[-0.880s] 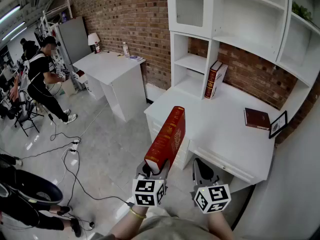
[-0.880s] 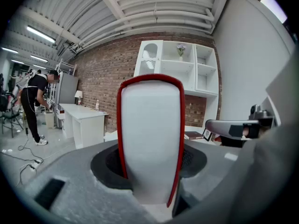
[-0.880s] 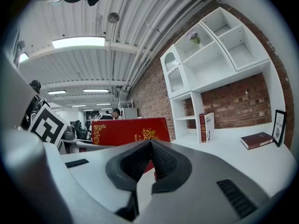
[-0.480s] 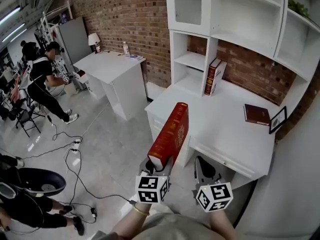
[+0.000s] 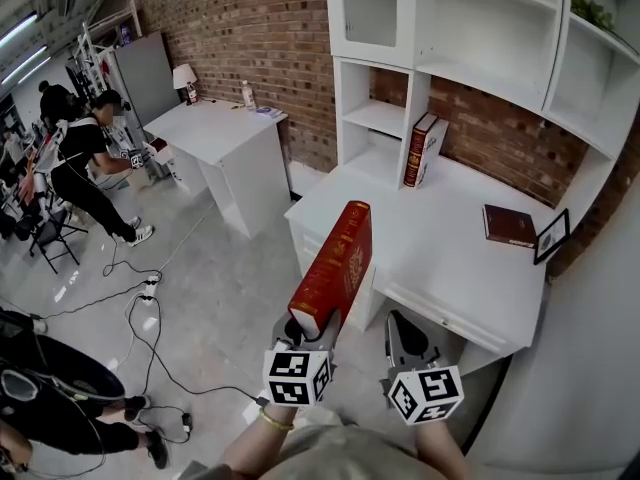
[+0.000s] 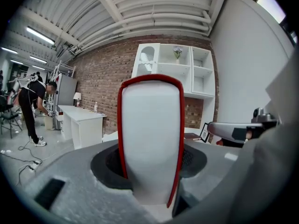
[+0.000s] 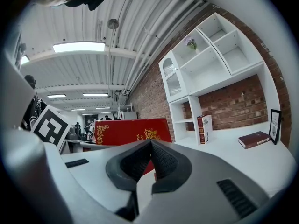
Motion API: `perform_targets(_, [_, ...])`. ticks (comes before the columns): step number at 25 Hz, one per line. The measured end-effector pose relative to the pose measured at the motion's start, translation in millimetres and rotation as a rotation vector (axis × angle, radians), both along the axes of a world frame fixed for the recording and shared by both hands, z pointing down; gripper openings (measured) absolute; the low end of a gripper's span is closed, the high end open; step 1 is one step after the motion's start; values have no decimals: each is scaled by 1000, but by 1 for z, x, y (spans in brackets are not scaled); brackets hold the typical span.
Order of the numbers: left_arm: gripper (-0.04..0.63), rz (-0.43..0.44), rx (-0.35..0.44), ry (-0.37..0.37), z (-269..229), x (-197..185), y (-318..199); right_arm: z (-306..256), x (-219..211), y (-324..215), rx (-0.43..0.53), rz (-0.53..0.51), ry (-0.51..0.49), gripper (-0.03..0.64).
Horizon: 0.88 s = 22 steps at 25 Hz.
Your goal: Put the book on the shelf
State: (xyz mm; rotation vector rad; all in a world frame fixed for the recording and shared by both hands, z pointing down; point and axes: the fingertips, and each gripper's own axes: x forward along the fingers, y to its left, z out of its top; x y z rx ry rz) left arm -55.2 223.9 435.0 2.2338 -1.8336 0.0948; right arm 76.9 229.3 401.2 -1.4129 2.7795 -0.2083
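A thick red book (image 5: 335,268) with gold print is held spine-up in my left gripper (image 5: 310,330), whose jaws are shut on its lower end. In the left gripper view its white page edge (image 6: 150,139) fills the middle between the jaws. The book hangs tilted over the floor, just in front of the white desk (image 5: 440,258). My right gripper (image 5: 405,340) is beside it, shut and holding nothing, and in the right gripper view its pads meet (image 7: 150,146) with the red book (image 7: 131,130) behind. The white shelf unit (image 5: 380,118) rises at the back of the desk.
A red and white book (image 5: 418,150) stands leaning against the shelf's divider. A dark brown book (image 5: 510,225) lies flat at the desk's right, next to a small picture frame (image 5: 551,236). Another white table (image 5: 215,133) stands at the left. Cables (image 5: 140,308) lie on the floor, with people beyond.
The held book has shifted slightly up and toward the desk. The right gripper has barely moved. The person at far left has shifted.
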Motion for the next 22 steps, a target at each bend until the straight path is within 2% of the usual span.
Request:
perform_targets(11, [233,-22,-22,-3,4,0,4,-2,7,-4,-25,-17,-30,6])
perform_targets(22, [233,0,-15,8,5,-6,-36,-6,-1,-42,-14,2,-29,7])
